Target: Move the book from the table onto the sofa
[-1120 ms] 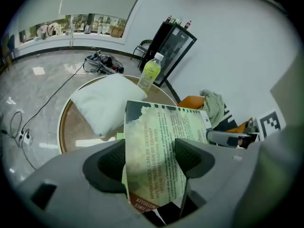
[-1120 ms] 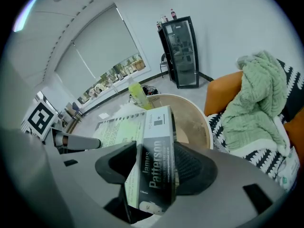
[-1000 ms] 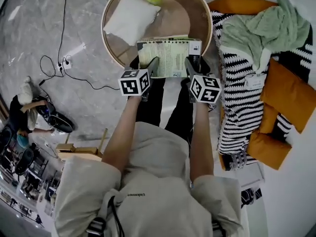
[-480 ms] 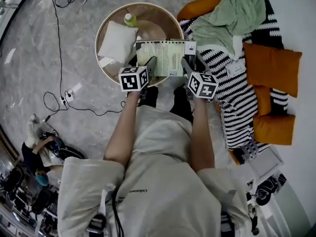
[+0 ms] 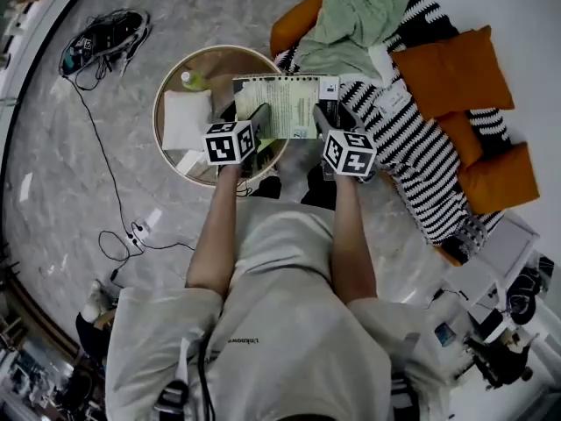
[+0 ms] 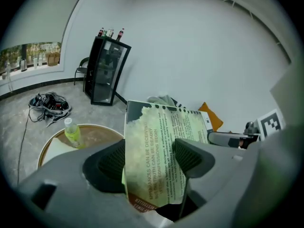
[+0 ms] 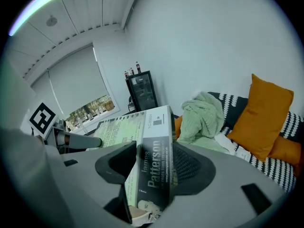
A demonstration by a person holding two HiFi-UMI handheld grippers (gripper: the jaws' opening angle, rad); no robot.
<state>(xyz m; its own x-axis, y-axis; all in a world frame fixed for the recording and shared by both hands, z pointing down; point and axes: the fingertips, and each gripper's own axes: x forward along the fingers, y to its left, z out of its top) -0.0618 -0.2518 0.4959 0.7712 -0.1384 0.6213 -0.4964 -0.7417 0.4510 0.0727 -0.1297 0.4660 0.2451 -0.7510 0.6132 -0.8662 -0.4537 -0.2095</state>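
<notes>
Lounge corner, home-like. Striped sofa (image 5: 412, 147), orange cushions (image 5: 451, 70), round wooden table (image 5: 230, 68) on marble floor (image 5: 79, 182). Glass-door drinks fridge (image 6: 107, 72) against wall (image 6: 190, 46).

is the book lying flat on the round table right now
No, the book is held up off the table, clamped on one side by the left gripper and on the other by the right gripper.

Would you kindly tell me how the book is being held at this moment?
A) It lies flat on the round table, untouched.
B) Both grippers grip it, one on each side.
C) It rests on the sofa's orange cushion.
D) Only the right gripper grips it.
B: the left gripper is closed on one edge of the book, and the right gripper is closed on its spine side.
</notes>
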